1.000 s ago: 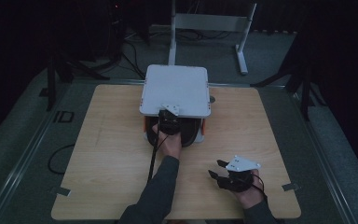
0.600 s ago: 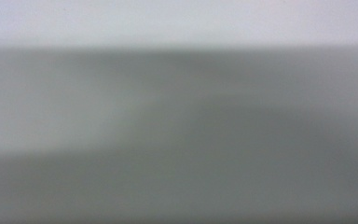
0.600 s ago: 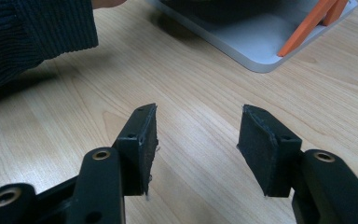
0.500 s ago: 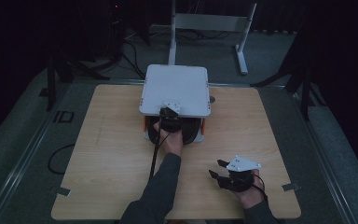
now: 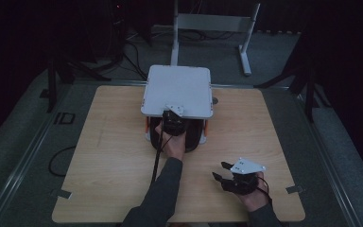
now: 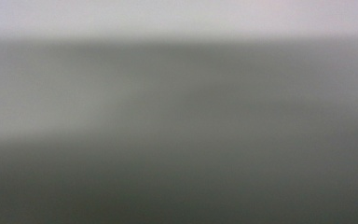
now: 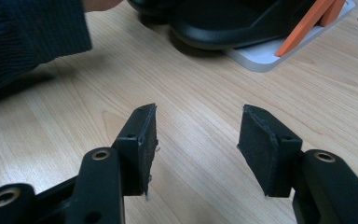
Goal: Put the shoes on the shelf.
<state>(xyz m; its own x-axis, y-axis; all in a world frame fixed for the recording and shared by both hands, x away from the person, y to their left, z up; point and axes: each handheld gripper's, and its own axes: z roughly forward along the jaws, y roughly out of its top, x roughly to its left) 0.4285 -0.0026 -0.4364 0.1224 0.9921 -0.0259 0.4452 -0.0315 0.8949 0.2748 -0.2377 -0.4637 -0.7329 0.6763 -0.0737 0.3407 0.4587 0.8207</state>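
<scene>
- The table fills the middle and lower part of the high view.
- The box-shaped device stands on the table, at the centre of the frame near the far edge.
- The left gripper sits just below the device's near edge, reaching under it.
- The right gripper rests on the table at the lower right, well apart from the device.
- A stand is on the floor behind the table, at upper centre.

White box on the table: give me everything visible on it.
The white box is a square, flat-topped unit, plastic by its look, with rounded corners, at the far middle of the wooden table. Below it are orange supports and a black rounded base. The left hand-held gripper is at its near edge; whether it touches cannot be told.
</scene>
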